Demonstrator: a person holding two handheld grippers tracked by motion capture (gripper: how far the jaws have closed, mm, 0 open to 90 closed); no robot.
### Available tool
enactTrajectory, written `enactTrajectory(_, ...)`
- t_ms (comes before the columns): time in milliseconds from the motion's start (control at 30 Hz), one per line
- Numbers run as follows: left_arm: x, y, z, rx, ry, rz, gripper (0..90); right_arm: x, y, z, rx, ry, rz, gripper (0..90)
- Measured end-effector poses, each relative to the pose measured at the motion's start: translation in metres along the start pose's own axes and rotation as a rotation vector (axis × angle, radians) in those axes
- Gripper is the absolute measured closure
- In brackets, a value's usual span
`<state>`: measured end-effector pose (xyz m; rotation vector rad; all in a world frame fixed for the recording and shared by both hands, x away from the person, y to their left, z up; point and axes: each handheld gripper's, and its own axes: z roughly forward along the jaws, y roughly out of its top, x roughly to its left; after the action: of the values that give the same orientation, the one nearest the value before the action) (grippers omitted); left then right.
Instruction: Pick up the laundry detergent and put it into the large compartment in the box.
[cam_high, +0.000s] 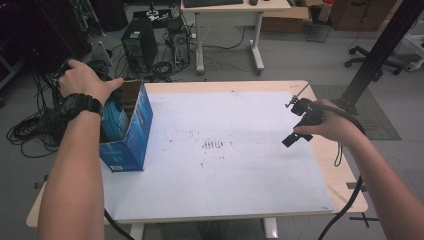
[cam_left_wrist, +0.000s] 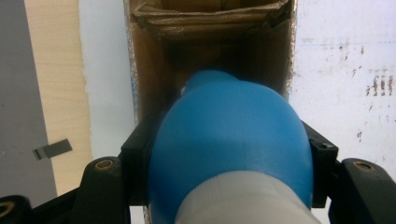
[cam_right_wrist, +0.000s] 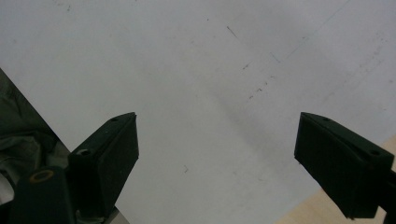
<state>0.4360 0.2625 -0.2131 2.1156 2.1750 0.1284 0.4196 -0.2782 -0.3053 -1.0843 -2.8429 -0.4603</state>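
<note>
Table (cam_high: 240, 190): a light wooden top carrying a white sheet, speckled with small dark marks near the middle.
Box (cam_high: 131, 131): an open-topped blue cardboard carton is standing upright at the table's left edge — its brown inside (cam_left_wrist: 154, 88) is showing narrow walls and folded flaps at the far end.
Blue bottle (cam_left_wrist: 231, 140): a rounded blue body with a white cap toward the camera is pointing nose-first into the carton's mouth, partly inside.
Left gripper (cam_left_wrist: 224, 156): its black jaws are pressing on both flanks of the bottle, holding it firmly over the carton.
Right gripper (cam_right_wrist: 217, 158): jaws are standing wide apart with nothing between them, hovering over bare white sheet at the table's right, well apart from the carton.
Risk: the bottle looks nearly as wide as the opening — it is likely catching on a wall or flap.
Risk, smaller: nothing is bracing the carton, so a sideways push could be tipping it off the edge.
</note>
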Motion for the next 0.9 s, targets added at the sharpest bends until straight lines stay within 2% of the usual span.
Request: enactTrajectory(900, 0.002, 0.0, 0.029, 0.034, 0.003, -0.001, 38.1, -0.001, -0.001, 0.005, 0.011, 0.005, 0.003, 13.9)
